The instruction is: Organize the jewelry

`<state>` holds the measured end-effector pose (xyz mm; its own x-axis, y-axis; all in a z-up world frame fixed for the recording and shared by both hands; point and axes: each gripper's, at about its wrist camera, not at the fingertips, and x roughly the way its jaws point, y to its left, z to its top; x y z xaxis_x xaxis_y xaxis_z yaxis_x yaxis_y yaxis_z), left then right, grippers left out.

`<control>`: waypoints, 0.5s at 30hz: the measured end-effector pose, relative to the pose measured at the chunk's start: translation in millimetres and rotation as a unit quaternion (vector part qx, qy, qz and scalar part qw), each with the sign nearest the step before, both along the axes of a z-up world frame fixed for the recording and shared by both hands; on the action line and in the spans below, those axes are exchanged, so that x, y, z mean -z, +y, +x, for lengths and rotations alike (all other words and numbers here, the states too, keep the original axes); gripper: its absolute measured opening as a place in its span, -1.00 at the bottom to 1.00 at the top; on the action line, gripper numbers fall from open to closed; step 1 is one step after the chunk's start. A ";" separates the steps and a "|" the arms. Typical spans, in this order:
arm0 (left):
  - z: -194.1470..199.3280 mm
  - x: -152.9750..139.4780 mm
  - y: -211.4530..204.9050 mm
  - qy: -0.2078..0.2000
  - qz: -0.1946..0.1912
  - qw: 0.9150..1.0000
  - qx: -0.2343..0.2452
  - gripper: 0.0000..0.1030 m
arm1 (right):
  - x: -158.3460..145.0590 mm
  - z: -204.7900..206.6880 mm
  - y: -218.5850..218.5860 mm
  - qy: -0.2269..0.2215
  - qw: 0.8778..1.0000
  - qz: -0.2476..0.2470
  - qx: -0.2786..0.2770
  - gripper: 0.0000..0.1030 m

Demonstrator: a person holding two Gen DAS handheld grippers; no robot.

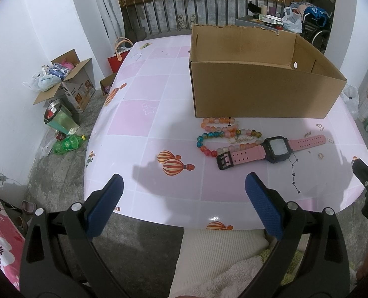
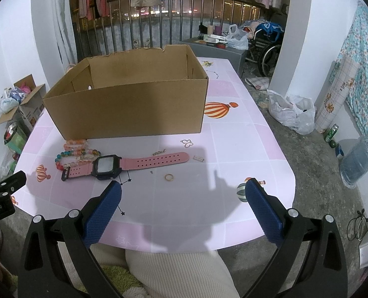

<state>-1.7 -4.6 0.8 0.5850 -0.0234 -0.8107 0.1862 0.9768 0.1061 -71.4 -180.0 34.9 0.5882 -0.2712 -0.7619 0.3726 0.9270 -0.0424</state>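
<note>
Both grippers spread empty at the table's near edge, before any pickup.
Left gripper (image 1: pixel 184 193) and right gripper (image 2: pixel 183 197) face the pink-strapped digital watch (image 2: pixel 109 167), glass bead bracelets (image 1: pixel 218 134) and small gold ring (image 2: pixel 169 177), all grouped just in front of the open brown cardboard box (image 2: pixel 134 104), presumably their destination.

Both wrist views are evenly and fairly brightly lit from overhead indoors, while night lights dot the dark beyond the railing (image 1: pixel 174 7). Soft grey shadows of the rigs fall on the table (image 2: pixel 246 129) near its front edge, and the cardboard box (image 2: pixel 134 109) shades its own near wall. A faint sheen marks the table's front rim. Fisheye bending curves the walls and edges; corners go black. Focus is sharp throughout.
</note>
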 end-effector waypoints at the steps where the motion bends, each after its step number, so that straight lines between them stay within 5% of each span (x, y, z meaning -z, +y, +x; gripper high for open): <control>1: -0.1 -0.1 -0.2 0.000 0.000 1.000 0.000 0.84 | 0.0 -0.1 -0.1 0.000 1.000 0.000 0.000 0.89; 15: 0.4 -0.2 0.7 0.001 0.000 1.000 0.000 0.84 | -0.7 0.0 0.7 0.000 1.000 0.000 0.000 0.89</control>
